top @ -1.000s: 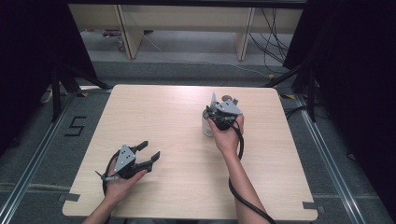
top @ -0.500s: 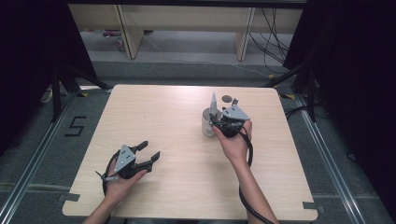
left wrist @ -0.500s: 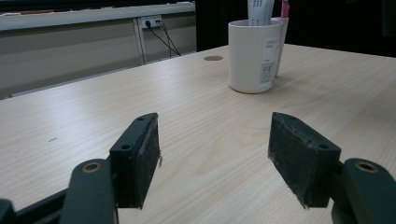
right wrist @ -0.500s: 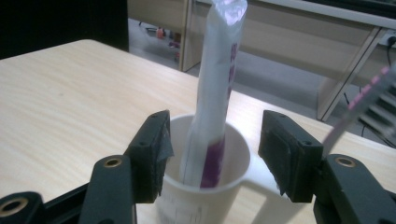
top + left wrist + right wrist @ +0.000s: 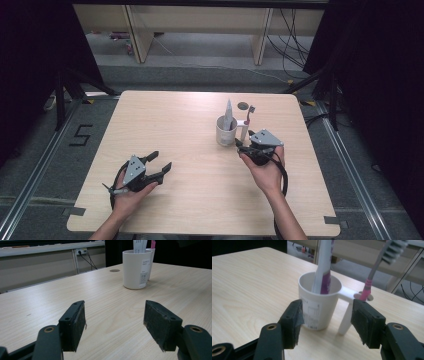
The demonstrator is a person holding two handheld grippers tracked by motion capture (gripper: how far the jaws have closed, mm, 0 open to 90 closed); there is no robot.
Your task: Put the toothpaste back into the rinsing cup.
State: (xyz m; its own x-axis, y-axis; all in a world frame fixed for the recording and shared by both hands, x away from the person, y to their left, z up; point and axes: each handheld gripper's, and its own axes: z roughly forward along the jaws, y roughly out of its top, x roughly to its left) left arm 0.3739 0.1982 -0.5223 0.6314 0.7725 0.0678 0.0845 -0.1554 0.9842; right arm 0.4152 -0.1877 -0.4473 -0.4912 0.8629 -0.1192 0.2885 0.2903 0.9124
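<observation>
A white mug (image 5: 226,131) stands right of the table's middle, with a toothpaste tube (image 5: 228,114) upright in it. A pink toothbrush (image 5: 248,116) stands in its handle. My right gripper (image 5: 245,139) is just in front and to the right of the mug, open; its jaws have just been opening and nothing lies between the pads. In the right gripper view the mug (image 5: 319,302), tube (image 5: 323,267) and toothbrush (image 5: 372,277) rise just beyond my gripper (image 5: 327,322). My left gripper (image 5: 161,161) rests open at the front left, far from the mug (image 5: 137,268).
A small round hole (image 5: 243,105) sits in the table (image 5: 200,200) behind the mug. Wooden shelving and cables lie beyond the far edge. Dark curtains and stands flank the table on both sides.
My right gripper has drawn back from the mug toward the front right and its jaws have opened. The mug, tube and toothbrush now stand uncovered. The left gripper has not moved.
</observation>
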